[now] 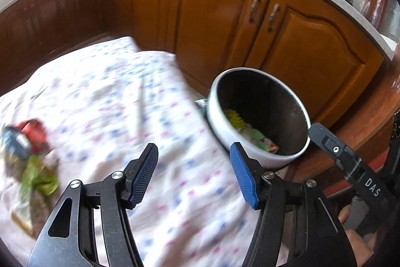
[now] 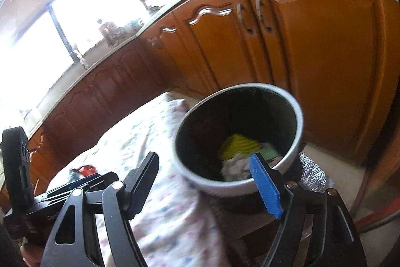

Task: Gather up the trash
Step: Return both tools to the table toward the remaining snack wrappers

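The cabinets wall off the far side, and the worktop, under a flowered cloth, fills the near ground with plenty of bare cloth for moving across. The bin stands at the worktop's right edge, close to the cabinets, its mouth tipped toward both cameras; yellow and green wrappers and a pale crumpled wad already lie in it. The remaining trash, a blurred heap of red, blue and green packets, lies well apart at the far left of the cloth. The left tool is spread wide and holds nothing, hovering over the cloth between bin and heap; the right tool is likewise wide and empty, just before the bin's rim. The likely next job is a reach left to the heap. The risks, as I judge them: the loose, wrinkled cloth could get pinched with a packet and drag, tugging the bin; the bin sits near the edge, so a knock from the right tool might tip it off; crinkly packets may slip from the pads.
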